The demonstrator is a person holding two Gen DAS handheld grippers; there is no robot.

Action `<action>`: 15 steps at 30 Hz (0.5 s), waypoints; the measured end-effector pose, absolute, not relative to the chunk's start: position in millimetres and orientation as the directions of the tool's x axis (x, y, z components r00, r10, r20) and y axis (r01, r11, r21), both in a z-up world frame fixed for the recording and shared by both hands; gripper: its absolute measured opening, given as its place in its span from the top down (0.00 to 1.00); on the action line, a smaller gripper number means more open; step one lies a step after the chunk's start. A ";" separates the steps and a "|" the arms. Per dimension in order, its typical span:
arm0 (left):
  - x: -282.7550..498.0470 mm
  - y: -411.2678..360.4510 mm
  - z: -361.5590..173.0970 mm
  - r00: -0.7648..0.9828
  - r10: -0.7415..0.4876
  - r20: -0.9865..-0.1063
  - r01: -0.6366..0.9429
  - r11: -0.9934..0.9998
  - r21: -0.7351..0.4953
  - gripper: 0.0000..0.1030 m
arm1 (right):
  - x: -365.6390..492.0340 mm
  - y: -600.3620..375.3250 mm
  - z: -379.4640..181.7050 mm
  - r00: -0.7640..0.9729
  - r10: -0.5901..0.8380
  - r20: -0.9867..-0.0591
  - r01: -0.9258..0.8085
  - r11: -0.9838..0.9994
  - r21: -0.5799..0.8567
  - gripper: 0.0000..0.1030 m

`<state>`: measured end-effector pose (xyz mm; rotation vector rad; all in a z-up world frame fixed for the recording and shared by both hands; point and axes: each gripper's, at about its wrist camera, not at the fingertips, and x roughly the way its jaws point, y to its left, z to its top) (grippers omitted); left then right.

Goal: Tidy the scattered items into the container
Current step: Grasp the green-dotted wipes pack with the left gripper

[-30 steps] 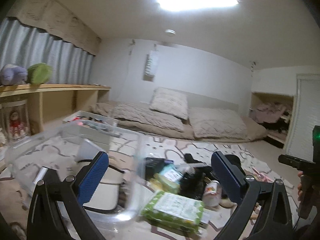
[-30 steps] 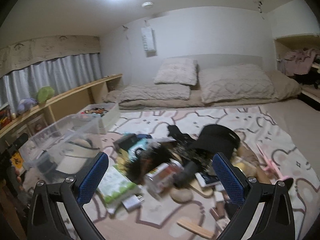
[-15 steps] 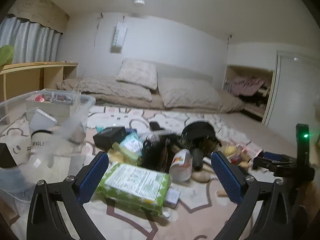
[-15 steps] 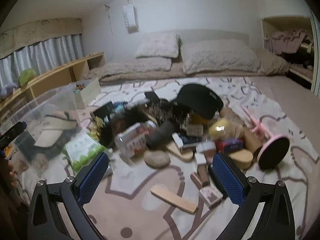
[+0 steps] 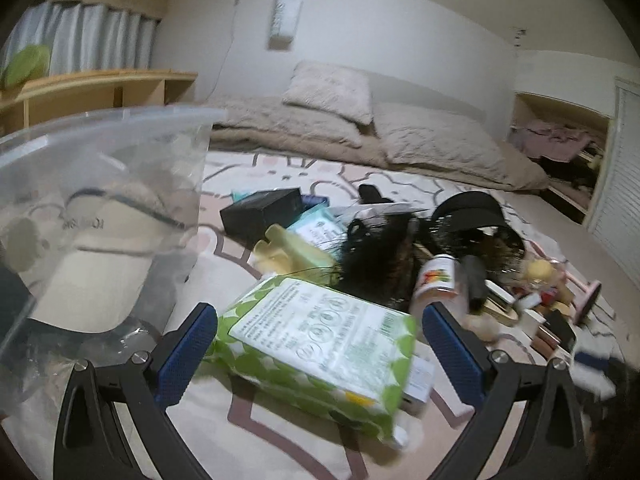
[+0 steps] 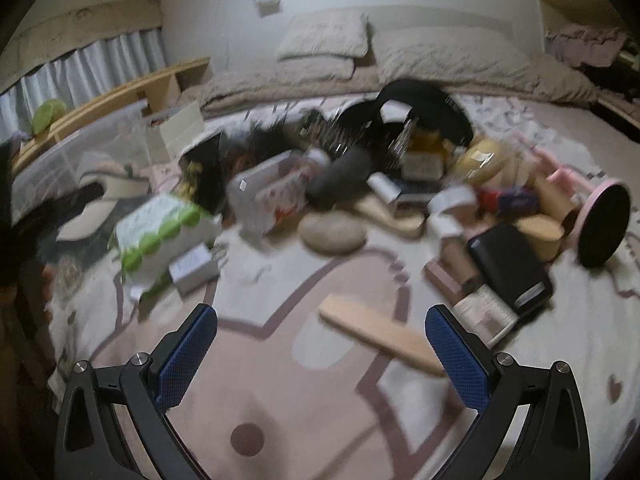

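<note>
A clear plastic bin (image 5: 100,168) stands at the left with a white cap inside. A green and white wipes pack (image 5: 320,344) lies on the rug right in front of my left gripper (image 5: 320,344), which is open and spans the pack without touching it. My right gripper (image 6: 322,344) is open above the rug, with a flat wooden stick (image 6: 380,336) lying just ahead between its fingers. Behind is a heap: the wipes pack (image 6: 160,228), a black feathery item (image 5: 380,256), a bottle (image 5: 438,284), a grey stone (image 6: 334,234), a black box (image 6: 508,268).
A bed with beige pillows (image 5: 332,92) runs along the back wall. A wooden shelf (image 5: 92,88) sits at the left, behind the bin. A pink round mirror (image 6: 604,224) lies at the right of the heap. Bare patterned rug (image 6: 280,400) shows in front of the right gripper.
Both grippers have tilted down and come closer to the rug. The left has closed in on the wipes pack; the right has neared the wooden stick. Both stayed open.
</note>
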<state>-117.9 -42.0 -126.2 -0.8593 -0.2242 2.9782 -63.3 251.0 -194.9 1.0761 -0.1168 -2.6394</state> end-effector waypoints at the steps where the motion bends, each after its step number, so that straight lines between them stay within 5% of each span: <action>1: -126.7 -43.8 -130.1 -0.835 0.073 -0.545 0.016 -0.987 -0.158 0.00 | -63.0 247.9 -198.3 -0.671 -0.297 -0.680 0.242 -0.954 0.178 0.00; 7: -172.1 -42.5 -148.1 -0.751 0.110 -0.651 0.015 -0.983 -0.183 0.00 | -56.3 230.8 -212.0 -0.638 -0.315 -0.702 0.286 -0.944 0.163 0.00; 15: -230.1 -28.2 -160.1 -0.621 0.051 -0.782 0.007 -0.997 -0.071 0.00 | -42.7 216.8 -205.2 -0.617 -0.363 -0.698 0.337 -0.924 0.183 0.00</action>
